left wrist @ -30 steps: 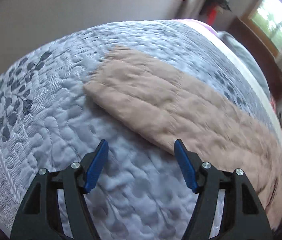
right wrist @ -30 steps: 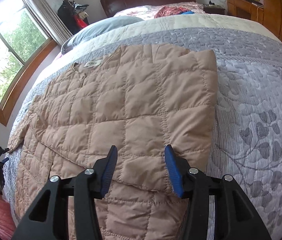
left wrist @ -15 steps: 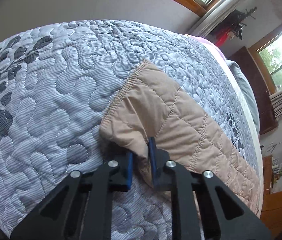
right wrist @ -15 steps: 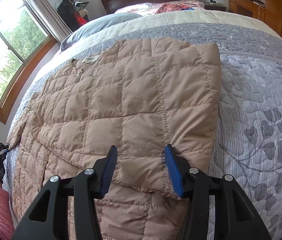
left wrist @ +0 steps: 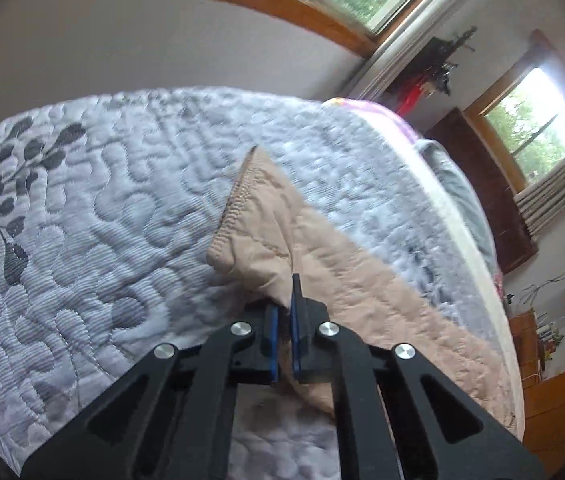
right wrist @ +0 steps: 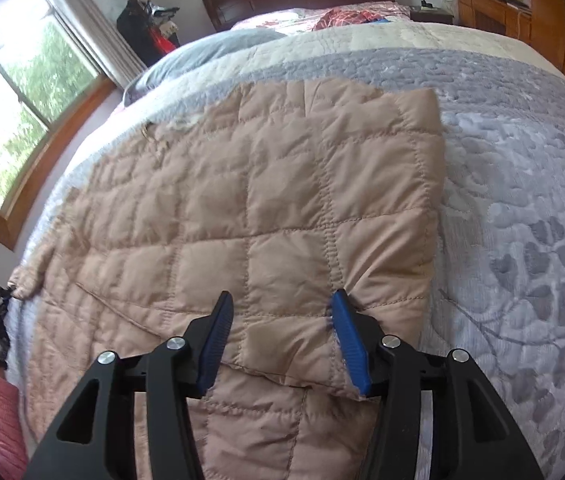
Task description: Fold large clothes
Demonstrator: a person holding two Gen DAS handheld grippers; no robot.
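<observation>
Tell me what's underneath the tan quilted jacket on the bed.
The tan quilted jacket lies on a grey leaf-patterned quilt, visible all around it. The left gripper pinches the sleeve cuff. Whatever lies beneath the jacket's middle is covered.

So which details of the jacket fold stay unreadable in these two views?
- Left wrist: how much sleeve cuff fabric sits inside the shut left gripper; its fingers cover it.
- Right wrist: the quilted jacket hem, cut off by the bottom edge and the open right gripper.
- Right wrist: the collar label, blurred.
</observation>
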